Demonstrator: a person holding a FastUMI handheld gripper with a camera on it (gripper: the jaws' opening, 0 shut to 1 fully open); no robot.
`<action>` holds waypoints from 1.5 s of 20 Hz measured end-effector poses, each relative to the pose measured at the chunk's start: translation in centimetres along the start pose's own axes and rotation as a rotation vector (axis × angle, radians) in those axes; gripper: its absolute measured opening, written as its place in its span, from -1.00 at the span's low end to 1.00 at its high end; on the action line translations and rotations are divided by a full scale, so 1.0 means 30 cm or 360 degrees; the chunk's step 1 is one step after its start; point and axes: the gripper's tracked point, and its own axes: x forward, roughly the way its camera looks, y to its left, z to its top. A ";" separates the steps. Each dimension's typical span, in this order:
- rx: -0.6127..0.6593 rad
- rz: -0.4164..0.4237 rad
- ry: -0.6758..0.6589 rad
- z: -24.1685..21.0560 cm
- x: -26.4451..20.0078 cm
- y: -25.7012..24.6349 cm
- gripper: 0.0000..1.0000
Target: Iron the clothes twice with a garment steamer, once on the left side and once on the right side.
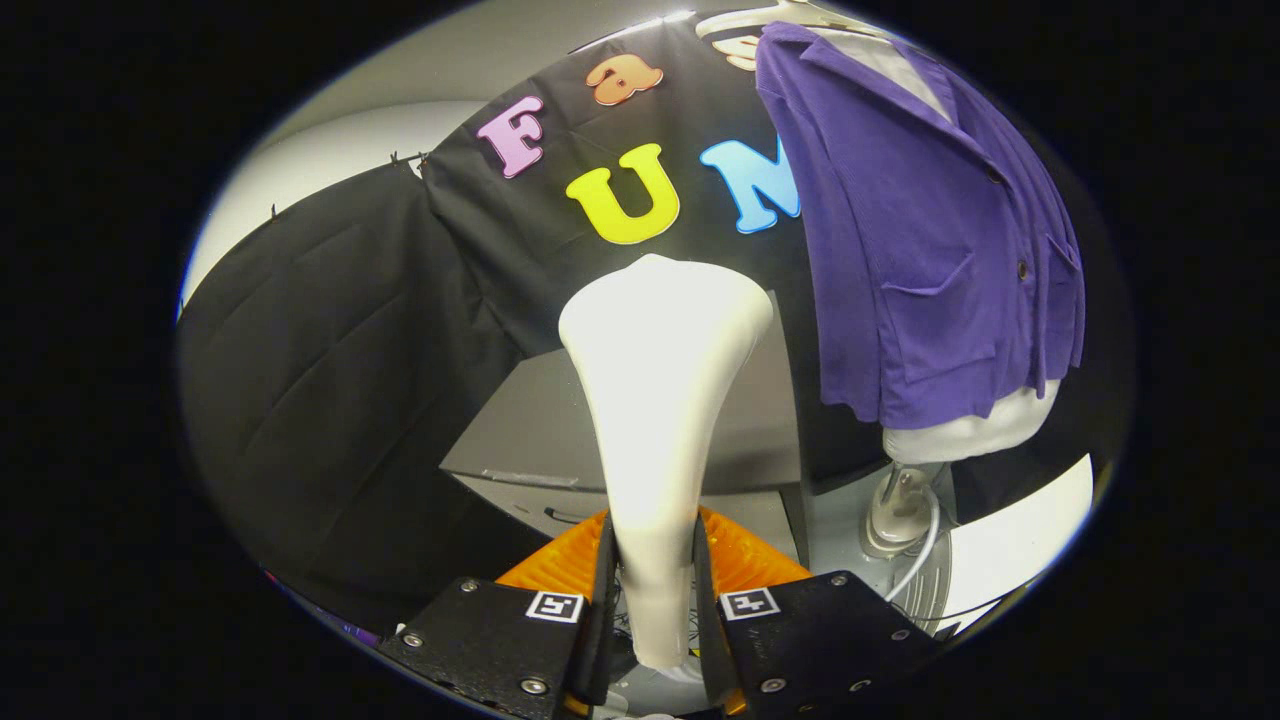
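Presently catalogued, gripper view: one garment steamer head (660, 400), pale, smooth-moulded, narrow at the handle and flaring to a broad nozzle at the far end; it stands upright between the fingers of the gripper (655, 600), whose jaws are pressed in on the slim lower handle from both sides, pinching it. Judged light for its bulk, rigid, and somewhat slippery on its glossy shell; the narrow neck, where it is held now, looks the proper place to grip, since the wide head would not fit between the fingers and the taper could let it creep upward if the pinch slackens. A hose is probably attached below, but that part is hidden. Next item: one purple jacket (930, 250), buttoned, with patch pockets, hung over a white mannequin torso (975, 430) on a hanger (760, 20), beyond the fingers and off to the right of the steamer head, well apart from it. Fabric judged soft, limp and light; it will give and swing under any push from the nozzle, so contact should be light and stroked downward. The torso rests on a pale stand (898, 510) with a white cable (920, 560) trailing from it. Also present: a grey box or cabinet (540, 430) directly behind the steamer. Neither side of the jacket is yet being touched.
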 end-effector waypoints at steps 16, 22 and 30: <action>-0.0036 -0.0102 -0.0280 -0.101 -0.353 -0.019 -0.29; -0.0070 -0.0100 -0.0481 0.190 -0.433 -0.053 -0.29; -0.0043 -0.0086 -0.0679 0.514 -0.433 -0.155 -0.30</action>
